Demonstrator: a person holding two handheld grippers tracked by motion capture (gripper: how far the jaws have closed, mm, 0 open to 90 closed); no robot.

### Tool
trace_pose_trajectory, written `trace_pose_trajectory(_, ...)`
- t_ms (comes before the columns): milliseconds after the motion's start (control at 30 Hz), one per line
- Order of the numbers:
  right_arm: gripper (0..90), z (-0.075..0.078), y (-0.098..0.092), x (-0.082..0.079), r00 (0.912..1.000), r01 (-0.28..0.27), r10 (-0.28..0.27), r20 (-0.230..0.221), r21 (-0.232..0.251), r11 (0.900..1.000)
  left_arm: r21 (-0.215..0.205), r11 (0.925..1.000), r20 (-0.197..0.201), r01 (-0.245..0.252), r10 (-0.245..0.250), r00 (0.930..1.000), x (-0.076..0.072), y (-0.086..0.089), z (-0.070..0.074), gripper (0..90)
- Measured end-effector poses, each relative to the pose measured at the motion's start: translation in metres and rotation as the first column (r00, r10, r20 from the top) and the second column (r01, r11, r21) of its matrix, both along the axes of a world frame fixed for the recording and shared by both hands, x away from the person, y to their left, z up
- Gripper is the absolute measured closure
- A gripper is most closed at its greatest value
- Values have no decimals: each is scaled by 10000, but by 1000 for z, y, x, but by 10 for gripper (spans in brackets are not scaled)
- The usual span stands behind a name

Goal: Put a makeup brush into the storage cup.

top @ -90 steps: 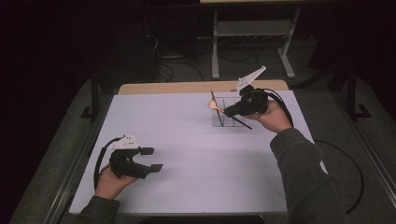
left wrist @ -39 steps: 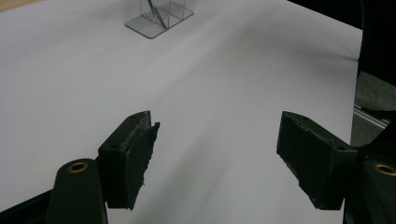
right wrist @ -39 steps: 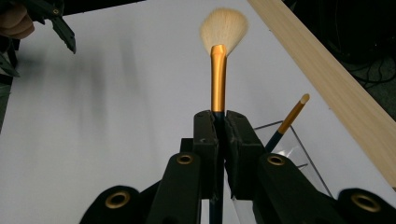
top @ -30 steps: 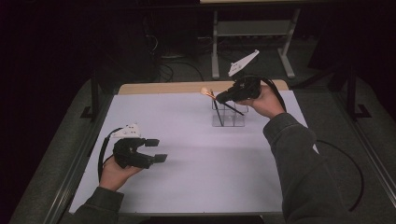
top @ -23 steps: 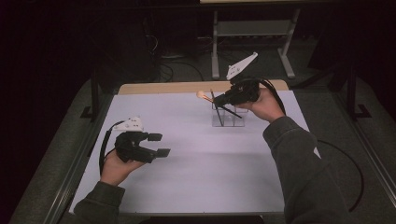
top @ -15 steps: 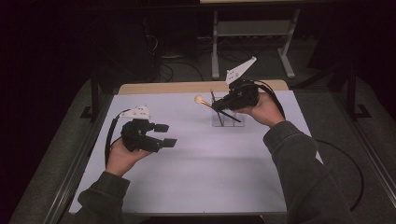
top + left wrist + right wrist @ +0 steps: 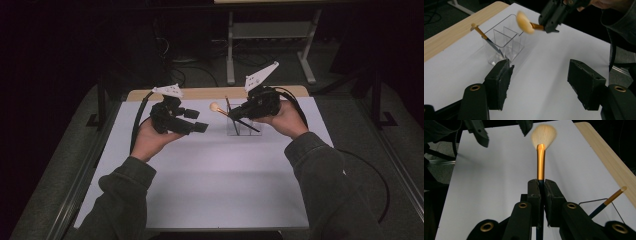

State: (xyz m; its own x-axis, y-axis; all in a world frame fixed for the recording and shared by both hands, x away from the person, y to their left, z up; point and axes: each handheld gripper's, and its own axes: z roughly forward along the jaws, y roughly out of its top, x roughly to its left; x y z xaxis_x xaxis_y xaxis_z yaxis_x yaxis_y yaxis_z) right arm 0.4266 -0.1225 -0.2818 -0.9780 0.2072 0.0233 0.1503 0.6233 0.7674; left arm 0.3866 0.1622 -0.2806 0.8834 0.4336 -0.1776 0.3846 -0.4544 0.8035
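A makeup brush with a pale fluffy head and a gold ferrule is held level above the table, its dark handle slanting down over a clear divided organizer. My right gripper is shut on the handle just behind the ferrule. A second, thin brush leans in the organizer. My left gripper hovers left of the brush head, its jaws pointing at it. They have just been closing a little and still stand apart with nothing between them.
The white table top ends in a wooden strip at its far edge. Metal frame legs stand on the dark floor behind. A black cable trails from the left gripper.
The left hand has risen off the table and swung right and away, up to the brush head. The right hand has held the brush nearly still, the head dipping slightly.
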Motion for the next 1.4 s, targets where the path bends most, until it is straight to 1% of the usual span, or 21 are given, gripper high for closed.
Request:
trace_pose_trajectory(67, 828, -1, -1, 0, 10000, -14, 14, 15, -47, 10000, -15, 10000, -174, 17, -17, 9998, 6, -4, 1, 347)
trace_pose_trajectory(200, 827, -1, -3, 0, 10000, 6, -6, -12, -35, 10000, -14, 9998, -264, 183, -183, 9995, 14, -13, 4, 367)
trace_pose_trajectory(267, 828, -1, -4, -1, 10000, -10, 10, 11, 69, 10000, -94, 9997, -298, 227, -230, 9993, 15, -16, 5, 373)
trace_pose_trajectory(333, 828, -2, -4, -2, 10000, -39, 39, 21, 60, 10000, -90, 9995, -366, 317, -321, 9988, 17, -18, 6, 380)
trace_pose_trajectory(367, 828, -2, -4, -2, 10000, -33, 33, -5, 49, 10000, -75, 9995, -417, 319, -322, 9986, 17, -20, 6, 381)
trace_pose_trajectory(433, 828, -3, -4, -3, 10000, -80, 80, 33, -17, 10000, 32, 9993, -379, 370, -369, 9986, 17, -21, 7, 387)
trace_pose_trajectory(567, 828, -5, -1, -7, 9999, -161, 161, 8, 34, 9999, 191, 9989, -425, 425, -416, 9982, 16, -23, 5, 415)
trace_pose_trajectory(667, 827, -6, 2, -9, 9997, -229, 229, 16, 14, 9997, 191, 9984, -420, 535, -527, 9977, 15, -25, 5, 438)
trace_pose_trajectory(700, 828, -7, 3, -10, 9996, -272, 272, 38, 24, 9996, 206, 9984, -479, 529, -518, 9975, 14, -26, 5, 449)
trace_pose_trajectory(800, 828, -9, 7, -12, 9992, -390, 390, 76, 32, 9992, 338, 9973, -496, 648, -630, 9968, 15, -29, 3, 471)
trace_pose_trajectory(833, 827, -9, 8, -13, 9992, -397, 397, 7, 19, 9992, 420, 9969, -503, 671, -650, 9966, 14, -30, 2, 481)
trace_pose_trajectory(867, 828, -10, 9, -14, 9990, -441, 441, 24, -12, 9990, 423, 9969, -478, 666, -646, 9968, 15, -30, 1, 489)
trace_pose_trajectory(933, 827, -12, 11, -15, 9986, -517, 517, 60, -44, 9987, 310, 9971, -684, 702, -679, 9953, 15, -31, 0, 516)
trace_pose_trajectory(1033, 827, -14, 12, -15, 9985, -539, 539, -15, -68, 9985, 405, 9959, -660, 809, -782, 9948, 15, -32, 0, 563)
trace_pose_trajectory(1067, 827, -14, 12, -15, 9980, -624, 624, 62, -92, 9980, 378, 9955, -657, 872, -846, 9942, 15, -32, 0, 573)
trace_pose_trajectory(1133, 828, -14, 13, -16, 9980, -628, 628, 28, -134, 9979, 231, 9962, -815, 838, -816, 9933, 15, -31, -1, 602)
trace_pose_trajectory(1200, 827, -15, 14, -15, 9971, -733, 737, 189, -214, 9971, 326, 9955, -854, 894, -863, 9926, 16, -31, -1, 626)
trace_pose_trajectory(1300, 828, -16, 15, -15, 9968, -778, 782, 170, -240, 9967, 324, 9952, -920, 924, -891, 9918, 17, -31, -2, 645)
trace_pose_trajectory(1333, 827, -16, 15, -15, 9962, -827, 834, 239, -282, 9962, 334, 9952, -954, 920, -885, 9915, 17, -31, -2, 654)
trace_pose_trajectory(1400, 827, -16, 16, -15, 9962, -838, 844, 210, -278, 9961, 428, 9940, -907, 1005, -963, 9912, 18, -31, -3, 669)
